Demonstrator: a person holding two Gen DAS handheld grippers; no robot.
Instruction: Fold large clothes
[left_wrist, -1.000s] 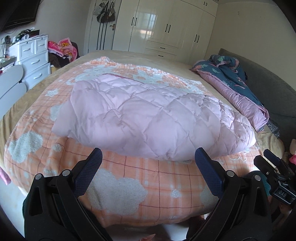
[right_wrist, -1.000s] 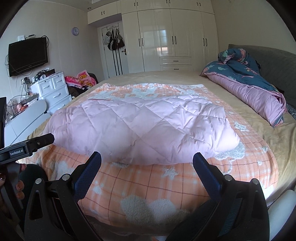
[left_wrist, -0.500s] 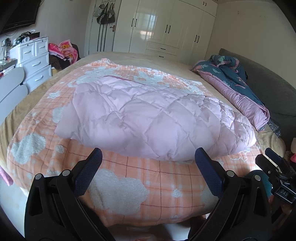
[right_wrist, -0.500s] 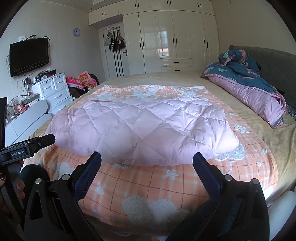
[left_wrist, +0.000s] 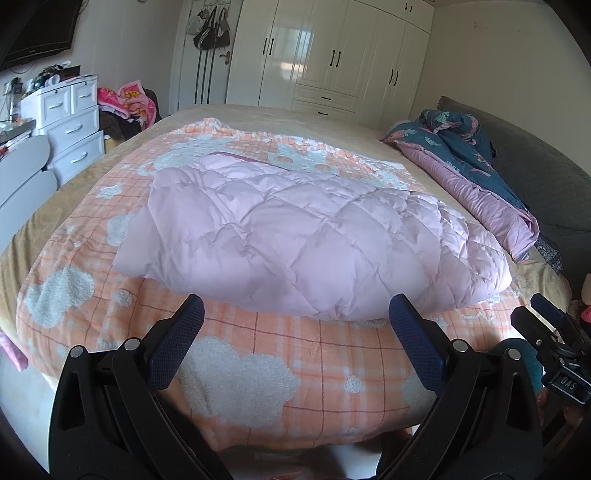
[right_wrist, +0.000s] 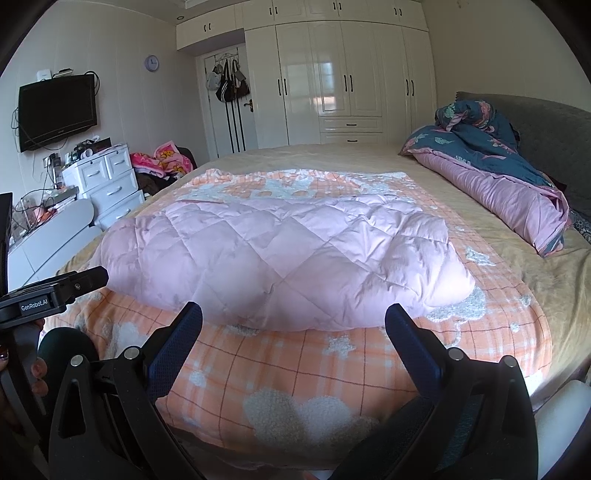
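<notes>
A pink quilted puffer garment (left_wrist: 314, 236) (right_wrist: 280, 254) lies folded in a thick bundle across an orange checked blanket (left_wrist: 258, 373) (right_wrist: 295, 373) on the bed. My left gripper (left_wrist: 295, 314) hangs open in front of the bundle's near edge, short of the bed, nothing between its blue-padded fingers. My right gripper (right_wrist: 293, 312) is also open and empty, held back from the bundle's near edge. Each gripper's body shows at the edge of the other's view.
A rolled blue and pink duvet (right_wrist: 491, 173) lies along the grey headboard (right_wrist: 546, 125) on the right. White drawers (right_wrist: 107, 181), a pile of pink clothes (right_wrist: 166, 158) and a wall television (right_wrist: 57, 110) stand left. White wardrobes (right_wrist: 343, 81) fill the far wall.
Both grippers have drawn back and risen slightly from the bed; the pink bundle looks a little smaller and lower in view. Neither has closed, and the garment has not moved.
</notes>
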